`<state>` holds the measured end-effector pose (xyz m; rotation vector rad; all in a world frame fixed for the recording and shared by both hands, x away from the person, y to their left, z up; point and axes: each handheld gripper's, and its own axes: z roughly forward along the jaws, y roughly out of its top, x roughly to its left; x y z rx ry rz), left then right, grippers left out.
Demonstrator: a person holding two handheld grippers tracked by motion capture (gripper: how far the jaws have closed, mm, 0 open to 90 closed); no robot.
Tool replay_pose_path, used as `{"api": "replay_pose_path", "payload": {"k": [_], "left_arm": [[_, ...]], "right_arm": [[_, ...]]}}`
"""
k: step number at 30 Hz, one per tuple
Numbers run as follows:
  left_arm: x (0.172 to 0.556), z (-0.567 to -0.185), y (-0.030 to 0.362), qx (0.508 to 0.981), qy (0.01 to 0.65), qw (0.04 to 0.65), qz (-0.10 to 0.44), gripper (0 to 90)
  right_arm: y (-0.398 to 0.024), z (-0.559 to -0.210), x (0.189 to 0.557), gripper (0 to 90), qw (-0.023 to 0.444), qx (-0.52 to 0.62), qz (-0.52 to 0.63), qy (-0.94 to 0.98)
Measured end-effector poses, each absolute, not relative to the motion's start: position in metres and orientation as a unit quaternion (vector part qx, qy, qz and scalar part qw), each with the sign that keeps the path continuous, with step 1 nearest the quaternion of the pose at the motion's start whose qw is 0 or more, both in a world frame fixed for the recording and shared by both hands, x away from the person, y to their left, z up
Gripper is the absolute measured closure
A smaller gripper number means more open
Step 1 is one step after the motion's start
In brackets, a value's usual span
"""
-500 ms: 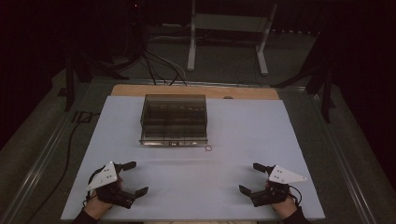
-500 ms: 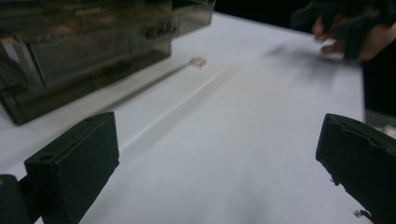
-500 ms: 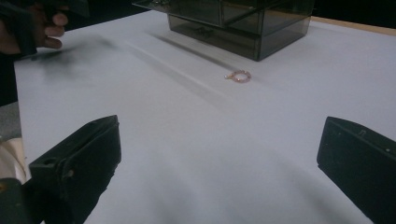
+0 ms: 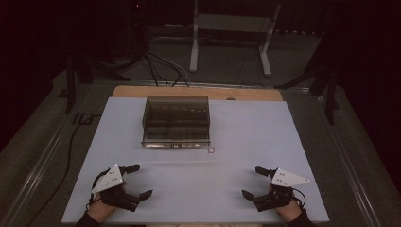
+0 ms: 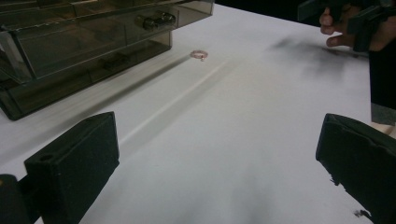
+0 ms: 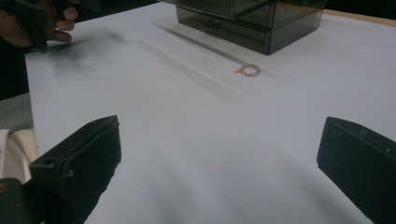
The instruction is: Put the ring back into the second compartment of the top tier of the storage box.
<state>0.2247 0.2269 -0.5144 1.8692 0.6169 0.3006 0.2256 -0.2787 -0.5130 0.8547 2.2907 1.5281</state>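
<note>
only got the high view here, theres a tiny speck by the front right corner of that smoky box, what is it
Observer: In the right gripper view it is a small pinkish ring lying flat on the white table, apart from the drawer box.
Operator: is the box shut
Observer: The left gripper view shows its drawers pushed in, with a round knob on an upper drawer front.
Operator: anything in my jaws
Observer: No. The left gripper and the right gripper each have jaws standing wide apart, with bare table between them.
</note>
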Motion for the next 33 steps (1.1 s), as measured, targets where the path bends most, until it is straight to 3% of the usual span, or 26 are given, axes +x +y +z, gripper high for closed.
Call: {"api": "replay_pose_path", "payload": {"k": [33], "left_arm": [[0.225, -0.514, 0.227, 0.782, 0.255, 0.554, 0.130, 0.6]], "right_arm": [[-0.260, -0.478, 0.224, 0.0, 0.147, 0.270, 0.552, 0.775]]}}
